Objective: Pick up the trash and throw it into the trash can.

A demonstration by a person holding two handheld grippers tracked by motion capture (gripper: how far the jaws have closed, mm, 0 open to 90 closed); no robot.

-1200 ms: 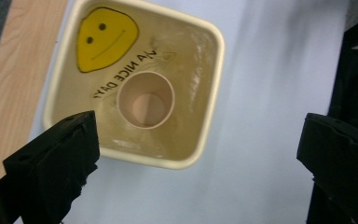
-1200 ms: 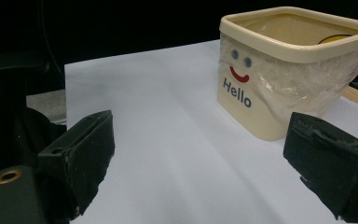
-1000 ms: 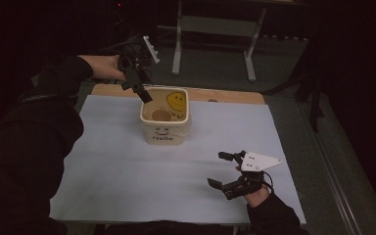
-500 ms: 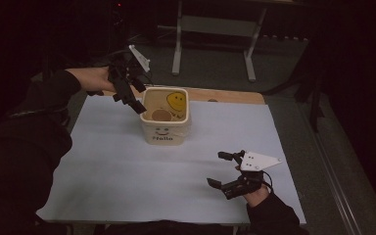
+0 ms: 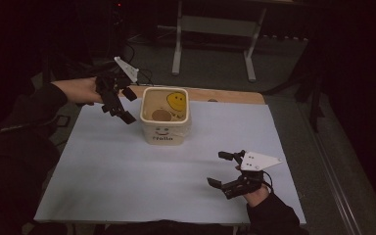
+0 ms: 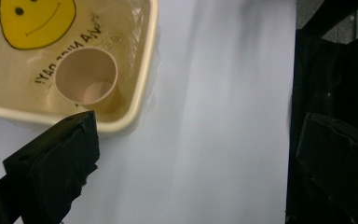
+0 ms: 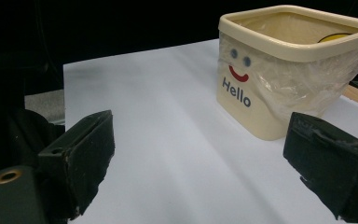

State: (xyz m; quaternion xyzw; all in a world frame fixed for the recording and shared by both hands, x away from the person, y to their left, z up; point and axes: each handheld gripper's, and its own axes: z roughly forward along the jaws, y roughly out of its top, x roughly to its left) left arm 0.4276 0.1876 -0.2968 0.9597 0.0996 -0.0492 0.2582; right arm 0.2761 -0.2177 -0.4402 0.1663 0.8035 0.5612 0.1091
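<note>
The fingers [image 6: 56,172] of the left gripper [image 5: 119,103] stand wide apart and hold nothing, poised just beside the near-left rim of the cream bin [image 5: 165,117], above the pale sheet covering the counter [image 5: 103,171]. In the left gripper view one finger lies just outside the bin's corner, with the small paper cup [image 6: 86,77] lying inside the bin close to that same corner, its mouth turned toward the camera. The right gripper [image 5: 230,171] rests low over the counter, well apart from the bin, its fingers [image 7: 81,158] also spread and empty; its own view looks across at the bin's "Hello" face [image 7: 235,95].

The cup seems to be the thing being reached for, and several things could spoil that. The left gripper comes in at a slant from outside the rim, so a finger could strike the rim and shove or tip the bin, which looks light and has nothing steadying it. A thin plastic liner [image 7: 303,84] hangs loosely around the bin; a finger could catch it and drag it along. The cup looks thin-walled, so a hard squeeze would probably crush it, while a shallow pinch on its lip could let it slip. It also sits close against the wall, leaving little room for a finger.
</note>
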